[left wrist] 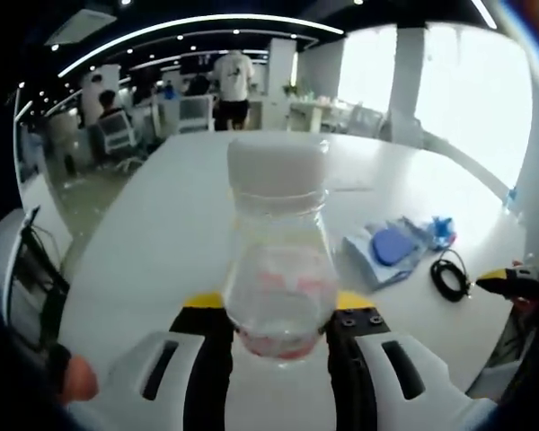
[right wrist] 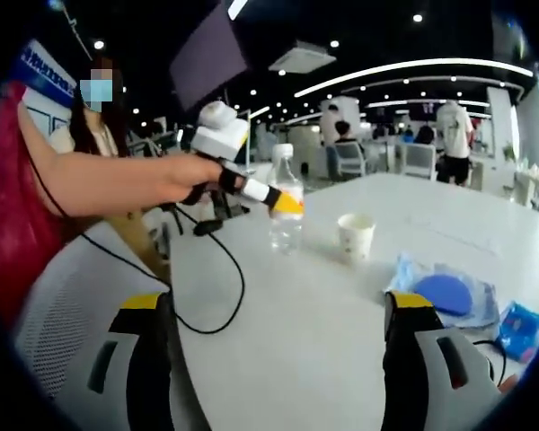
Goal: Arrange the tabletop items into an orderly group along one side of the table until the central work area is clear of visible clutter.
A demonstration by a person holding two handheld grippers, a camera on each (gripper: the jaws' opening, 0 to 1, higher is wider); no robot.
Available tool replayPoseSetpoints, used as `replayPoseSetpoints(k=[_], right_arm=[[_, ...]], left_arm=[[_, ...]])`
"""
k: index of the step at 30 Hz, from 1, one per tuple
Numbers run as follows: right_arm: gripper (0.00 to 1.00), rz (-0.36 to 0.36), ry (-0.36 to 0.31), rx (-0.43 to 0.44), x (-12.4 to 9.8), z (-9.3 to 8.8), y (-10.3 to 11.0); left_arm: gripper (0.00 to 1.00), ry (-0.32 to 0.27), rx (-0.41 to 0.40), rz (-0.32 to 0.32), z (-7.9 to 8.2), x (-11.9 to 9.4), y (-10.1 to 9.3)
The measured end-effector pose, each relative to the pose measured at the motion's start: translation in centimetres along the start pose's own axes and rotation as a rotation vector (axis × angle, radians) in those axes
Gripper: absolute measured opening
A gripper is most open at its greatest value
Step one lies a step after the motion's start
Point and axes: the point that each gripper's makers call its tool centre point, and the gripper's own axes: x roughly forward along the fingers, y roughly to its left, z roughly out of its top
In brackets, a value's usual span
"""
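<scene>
Left gripper view looks along the left gripper [left wrist: 283,346], whose fingers [left wrist: 211,377] pinch the lower body of a clear plastic bottle [left wrist: 278,260] from both sides. The bottle stands upright between them, long axis vertical, its white cap [left wrist: 277,162] pointing up and a little liquid at its base. In the right gripper view the same bottle [right wrist: 286,211] appears held near the far edge of the white table [right wrist: 341,341], its base close to the surface; whether it touches I cannot tell. A white paper cup [right wrist: 356,236] stands near it, apart, mouth up. A blue plastic-wrapped packet [right wrist: 449,294] lies flat toward the near side, a smaller blue packet [right wrist: 521,328] just beside it. A coiled black cable [left wrist: 449,274] lies near the table's edge in the left gripper view.

The right gripper [right wrist: 278,359] holds nothing; its fingers [right wrist: 148,359] are spread wide over the bare table.

Risks, as I judge them: the grip sits low on a tall, nearly empty bottle, so a quick swing or hard set-down could tip it out of the fingers, and it could knock the light cup over if it passes close. Squeezing the thin wall harder may buckle it. The black cord [right wrist: 225,287] trailing across the table from the left gripper could snag or drag items as that hand moves.
</scene>
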Motion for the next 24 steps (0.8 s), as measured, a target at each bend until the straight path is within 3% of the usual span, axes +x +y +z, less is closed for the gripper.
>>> replayPoseSetpoints(k=[12, 24], right_arm=[[0.99, -0.038, 0.019, 0.012, 0.0, -0.1, -0.5], [0.98, -0.073, 0.030, 0.032, -0.2, -0.5, -1.2]], left_arm=[[0.37, -0.005, -0.016, 0.053, 1.8, 2.7, 4.1], [0.38, -0.002, -0.029, 0.066, 2.8, 5.8, 5.1]])
